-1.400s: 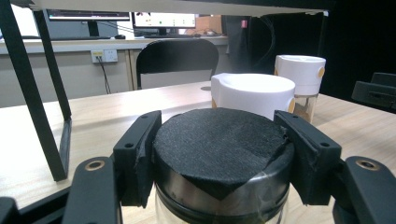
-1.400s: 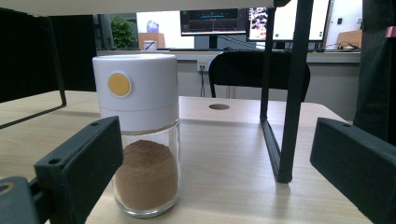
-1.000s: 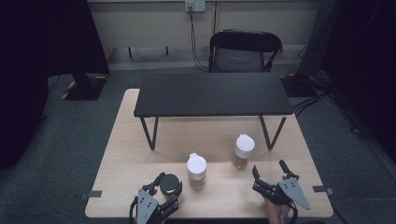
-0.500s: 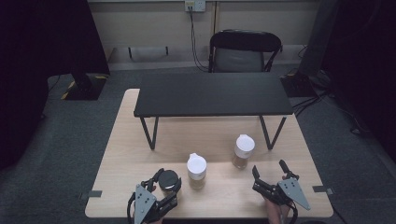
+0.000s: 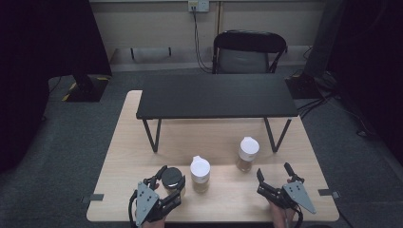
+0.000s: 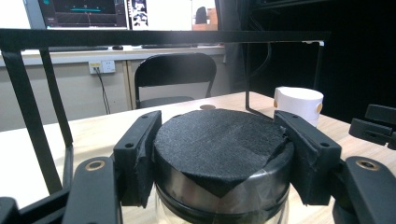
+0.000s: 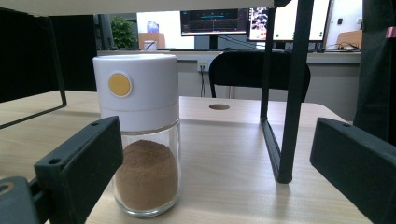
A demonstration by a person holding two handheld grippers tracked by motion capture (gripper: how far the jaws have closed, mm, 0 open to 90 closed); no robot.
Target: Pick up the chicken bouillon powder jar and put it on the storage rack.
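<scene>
- The left gripper [image 5: 167, 183] is clamped on the black-lidded jar [image 5: 173, 178] at the near left of the tabletop [image 5: 128, 156]; in the left gripper view both pads press the sides of the jar's lid [image 6: 219, 140].
- The right gripper [image 5: 274, 176] sits at the near right with its jaws spread wide and nothing between them.
- Two white-capped jars of brown powder stand between the grippers: one [image 5: 200, 174] just right of the black-lidded jar, the other [image 5: 247, 154] farther back, near the right leg of the black shelf [image 5: 216, 96].
- A black chair [image 5: 248, 53] stands beyond the far edge of the tabletop.
</scene>
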